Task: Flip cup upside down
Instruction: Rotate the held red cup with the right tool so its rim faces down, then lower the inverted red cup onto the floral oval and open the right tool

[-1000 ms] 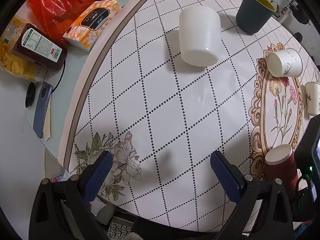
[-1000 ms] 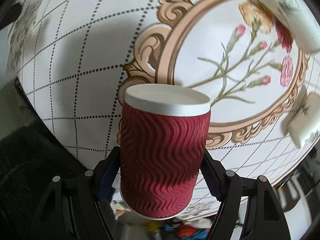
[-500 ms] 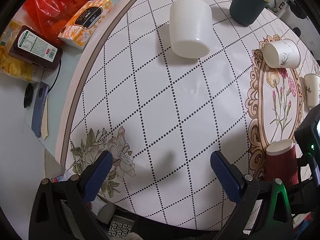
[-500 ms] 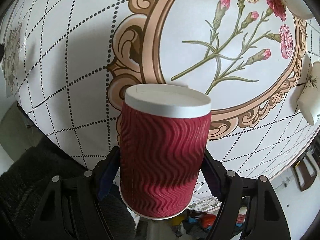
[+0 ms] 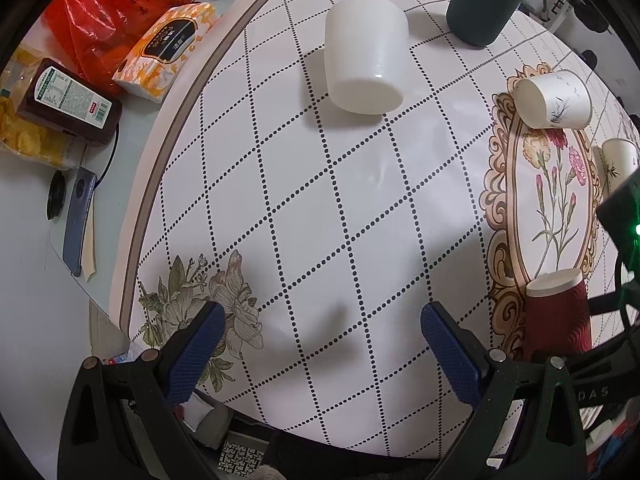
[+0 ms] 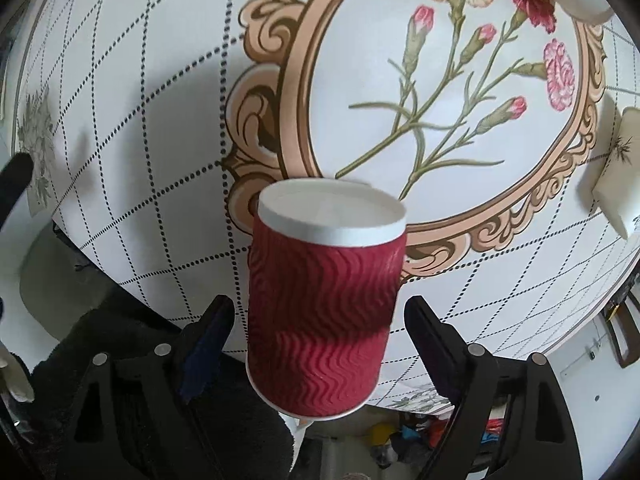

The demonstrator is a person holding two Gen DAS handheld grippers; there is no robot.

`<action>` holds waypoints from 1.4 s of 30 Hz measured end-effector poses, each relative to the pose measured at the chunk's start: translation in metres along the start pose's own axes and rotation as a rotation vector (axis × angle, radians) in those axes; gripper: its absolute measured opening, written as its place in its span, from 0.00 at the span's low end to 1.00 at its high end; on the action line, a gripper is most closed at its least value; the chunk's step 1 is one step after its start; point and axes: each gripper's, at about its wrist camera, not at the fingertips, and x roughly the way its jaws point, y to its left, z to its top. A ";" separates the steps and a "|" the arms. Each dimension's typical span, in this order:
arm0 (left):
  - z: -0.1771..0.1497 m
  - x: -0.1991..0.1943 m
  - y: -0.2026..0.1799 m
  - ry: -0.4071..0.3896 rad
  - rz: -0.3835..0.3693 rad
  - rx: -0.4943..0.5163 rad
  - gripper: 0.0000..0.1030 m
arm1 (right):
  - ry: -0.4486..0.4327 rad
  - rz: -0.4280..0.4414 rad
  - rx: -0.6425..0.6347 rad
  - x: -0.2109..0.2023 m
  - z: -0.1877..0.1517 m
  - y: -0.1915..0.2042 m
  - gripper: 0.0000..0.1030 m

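A dark red ribbed paper cup [image 6: 324,304] with a white rim stands between the fingers of my right gripper [image 6: 320,340]. The jaws are apart from its sides, with a gap on each side. Its wide rim is at the bottom and its closed white base faces up. The cup also shows in the left wrist view [image 5: 556,316] at the table's near right edge. My left gripper [image 5: 320,356] is open and empty above the near edge of the round table [image 5: 320,200].
A white cup [image 5: 362,56] lies on its side at the far middle. A dark teal cup [image 5: 482,0] stands behind it. Two white paper cups [image 5: 554,98] [image 5: 620,156] lie at the right. A bottle [image 5: 66,102], tissue pack [image 5: 166,50], red bag and phone sit at the left.
My right gripper's jaws have opened off the red cup, which stood gripped before. The right view has shifted over the table. The left gripper has barely moved.
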 end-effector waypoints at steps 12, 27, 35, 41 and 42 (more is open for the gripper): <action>-0.005 0.004 0.003 0.014 0.002 0.006 0.97 | -0.054 -0.024 0.031 -0.018 0.025 -0.009 0.69; 0.000 0.002 -0.011 0.023 -0.005 0.072 0.97 | -0.435 0.023 0.159 -0.063 -0.046 -0.039 0.69; 0.008 -0.003 -0.013 0.017 0.005 0.106 0.97 | -0.764 0.042 0.310 -0.095 -0.091 -0.060 0.69; 0.010 -0.005 -0.018 0.010 0.007 0.138 0.97 | -0.992 0.036 0.405 -0.080 -0.109 -0.044 0.69; 0.009 -0.005 -0.019 0.010 0.007 0.144 0.97 | -1.045 0.023 0.411 -0.075 -0.113 -0.039 0.69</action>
